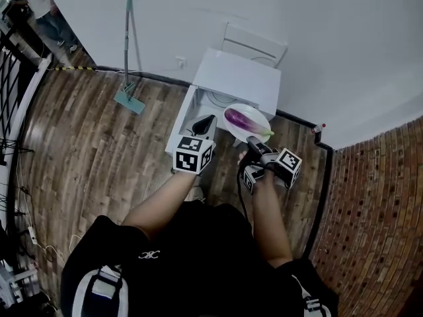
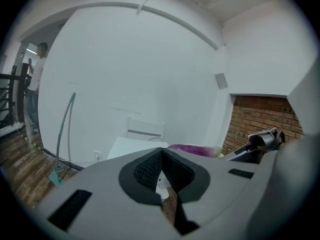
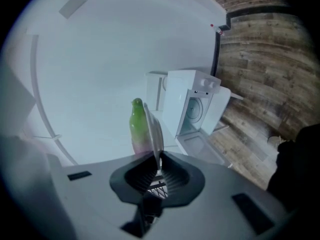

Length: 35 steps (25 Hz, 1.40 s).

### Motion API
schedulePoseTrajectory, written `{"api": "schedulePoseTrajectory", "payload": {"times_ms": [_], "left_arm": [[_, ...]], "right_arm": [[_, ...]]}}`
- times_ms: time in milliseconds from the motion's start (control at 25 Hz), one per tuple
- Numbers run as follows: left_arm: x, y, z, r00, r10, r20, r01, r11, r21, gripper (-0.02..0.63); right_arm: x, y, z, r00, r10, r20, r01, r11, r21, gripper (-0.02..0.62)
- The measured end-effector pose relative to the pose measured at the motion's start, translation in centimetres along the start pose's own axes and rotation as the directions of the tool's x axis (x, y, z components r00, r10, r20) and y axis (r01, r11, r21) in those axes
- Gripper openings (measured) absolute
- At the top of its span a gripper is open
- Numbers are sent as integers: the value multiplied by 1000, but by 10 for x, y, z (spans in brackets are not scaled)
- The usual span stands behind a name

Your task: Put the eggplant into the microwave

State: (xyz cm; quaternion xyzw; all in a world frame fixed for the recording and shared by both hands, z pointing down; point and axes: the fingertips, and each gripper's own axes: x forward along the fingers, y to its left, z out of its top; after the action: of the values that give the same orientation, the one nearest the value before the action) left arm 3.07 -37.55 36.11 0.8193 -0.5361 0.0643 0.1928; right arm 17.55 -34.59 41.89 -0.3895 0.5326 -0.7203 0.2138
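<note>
A purple eggplant (image 1: 239,119) with a green stem end lies on a white plate (image 1: 256,111). My right gripper (image 1: 255,142) is shut on the plate's near rim and holds it in the air just in front of the white microwave (image 1: 238,76), whose door (image 1: 185,119) stands open to the left. The right gripper view shows the plate (image 3: 152,128) edge-on between my right gripper's (image 3: 158,171) pads, the eggplant (image 3: 137,123) behind it and the open microwave (image 3: 192,93) beyond. My left gripper (image 1: 205,121) is shut and empty, by the open door. Past my left gripper (image 2: 161,155) the eggplant (image 2: 192,149) shows.
The microwave sits on a wooden floor against a white wall. A mop (image 1: 125,55) leans on the wall to the left. A white chair back (image 1: 254,43) is behind the microwave. A brick wall (image 1: 380,197) stands right, a black railing (image 1: 14,78) and a person (image 1: 46,8) far left.
</note>
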Motion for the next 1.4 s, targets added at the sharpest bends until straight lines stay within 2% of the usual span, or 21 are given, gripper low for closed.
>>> {"api": "schedulePoseTrajectory", "payload": {"times_ms": [200,360,600,800,1120,1400], "left_arm": [[13,7,-4,999,53,-1,-53,999,-1,-2],[23,9,-14,994,109,-6,-109,993,-44,-2],[37,14,-25,974,227,20,-224,969,-103,-2],[52,17,-46,952,306,19,-302,945,-125,-2],[76,46,-92,928,370,27,-366,925,-99,-2],[105,90,-178,898,439,23,-434,894,-112,-2]], "right_arm": [[19,-1,17,999,4,-46,-4,1000,16,31],[37,-5,31,992,-17,-124,17,1000,4,31],[71,-26,52,958,-99,-269,87,995,-58,31],[99,-61,70,932,-147,-330,118,987,-105,31],[155,-127,81,924,-166,-344,134,984,-116,31],[215,-202,85,946,-106,-306,83,993,-89,31]]}}
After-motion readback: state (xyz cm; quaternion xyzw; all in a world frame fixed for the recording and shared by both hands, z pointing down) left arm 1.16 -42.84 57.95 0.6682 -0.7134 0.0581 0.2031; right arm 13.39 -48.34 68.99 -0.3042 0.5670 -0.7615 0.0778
